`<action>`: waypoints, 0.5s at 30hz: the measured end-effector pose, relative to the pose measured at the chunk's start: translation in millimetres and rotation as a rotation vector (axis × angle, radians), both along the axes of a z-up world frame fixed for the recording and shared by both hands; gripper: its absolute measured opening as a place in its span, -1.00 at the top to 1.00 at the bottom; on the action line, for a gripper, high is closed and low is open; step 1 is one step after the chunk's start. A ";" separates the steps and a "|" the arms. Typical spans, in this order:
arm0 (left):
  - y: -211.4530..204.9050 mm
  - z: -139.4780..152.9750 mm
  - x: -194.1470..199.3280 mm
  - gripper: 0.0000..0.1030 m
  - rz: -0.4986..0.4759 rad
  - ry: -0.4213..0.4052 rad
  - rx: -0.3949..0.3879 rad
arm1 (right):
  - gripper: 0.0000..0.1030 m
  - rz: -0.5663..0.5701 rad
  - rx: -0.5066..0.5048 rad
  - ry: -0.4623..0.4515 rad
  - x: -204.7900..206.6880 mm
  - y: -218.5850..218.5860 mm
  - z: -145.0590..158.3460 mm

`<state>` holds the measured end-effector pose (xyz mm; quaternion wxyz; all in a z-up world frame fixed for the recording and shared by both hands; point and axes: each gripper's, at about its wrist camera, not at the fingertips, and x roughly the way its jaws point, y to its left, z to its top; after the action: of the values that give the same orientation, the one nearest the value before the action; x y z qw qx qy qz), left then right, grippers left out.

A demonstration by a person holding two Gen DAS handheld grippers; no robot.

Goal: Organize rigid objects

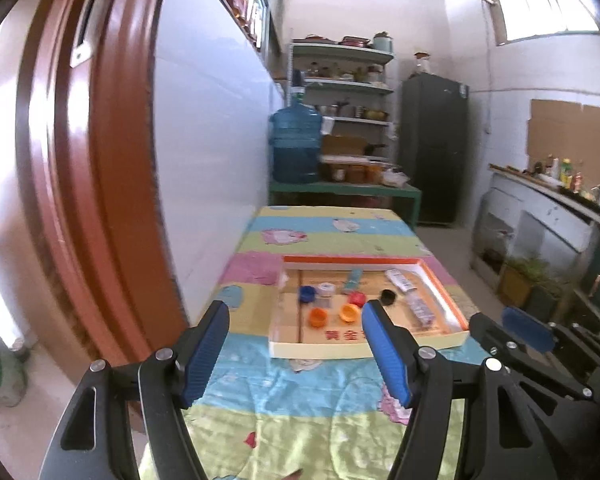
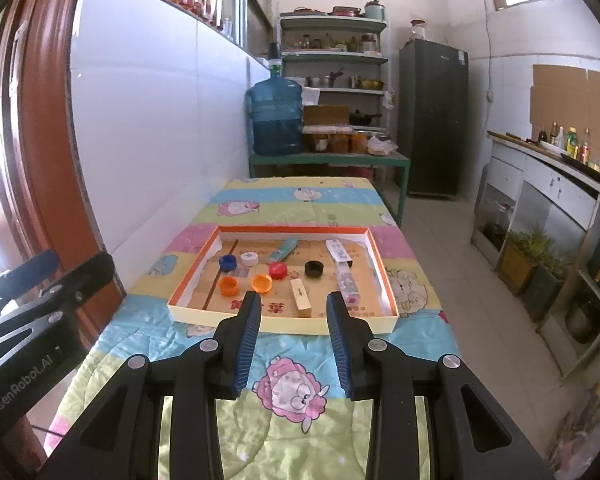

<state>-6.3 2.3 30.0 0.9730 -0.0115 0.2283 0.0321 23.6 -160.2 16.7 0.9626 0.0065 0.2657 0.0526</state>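
Right view is showing a wooden block (image 2: 300, 292) in the tray (image 2: 284, 322), just ahead between the right gripper (image 2: 293, 304) jaws; left view is hiding it. Left gripper (image 1: 296, 314) jaws are gaping wide, right's part-open, both holding nothing over the worktop (image 2: 284, 412).

Counter (image 2: 236, 420) w/ a quilted cover in pastel stripes (pink, yellow, blue, green) and cartoon sheep prints; left edge runs near the white wall. One thing sits directly on it: a shallow cardboard tray (image 2: 284, 322) w/ orange rim, at mid-counter, slightly skewed to the stripes. Rest of the cover visible in both views is bare.
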 end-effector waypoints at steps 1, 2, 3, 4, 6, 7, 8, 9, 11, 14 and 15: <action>-0.7 0.8 -1.2 -0.33 0.000 0.003 0.000 | 0.32 0.003 0.000 -0.002 -1.5 0.4 1.1; -1.0 1.1 -1.8 -0.33 -0.008 0.006 -0.005 | 0.32 0.007 0.001 -0.006 -3.0 1.2 2.0; -1.0 0.7 -1.9 -0.33 -0.024 0.018 -0.018 | 0.32 0.008 -0.001 -0.008 -3.7 1.9 3.0; -0.8 0.4 -2.6 -0.33 -0.031 0.024 -0.024 | 0.32 0.009 -0.003 -0.010 -5.5 2.2 4.1; -2.4 -0.7 -3.4 -0.33 -0.056 0.039 -0.032 | 0.32 0.013 -0.010 -0.014 -7.7 3.5 6.5; -3.0 -1.3 -3.0 -0.33 -0.063 0.042 -0.033 | 0.32 0.014 -0.011 -0.016 -8.4 4.1 7.3; -3.7 -1.5 -3.2 -0.33 -0.069 0.045 -0.036 | 0.32 0.017 -0.012 -0.018 -10.1 4.7 8.2; -4.1 -1.9 -3.2 -0.33 -0.073 0.048 -0.035 | 0.32 0.017 -0.015 -0.020 -10.2 5.4 9.1; -5.8 -2.2 -1.8 -0.33 -0.073 0.049 -0.035 | 0.32 0.013 -0.026 -0.025 -13.2 6.7 10.3; -6.7 -2.1 -1.9 -0.33 -0.067 0.047 -0.031 | 0.32 0.006 -0.037 -0.034 -14.1 7.7 10.5; -6.9 -2.5 -1.5 -0.33 -0.064 0.046 -0.030 | 0.32 0.000 -0.041 -0.037 -14.6 8.1 10.4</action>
<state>-7.8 -4.6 27.5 0.9677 -0.0178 0.2514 -0.0024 9.0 -152.1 27.1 0.9673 -0.0144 0.2487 0.0474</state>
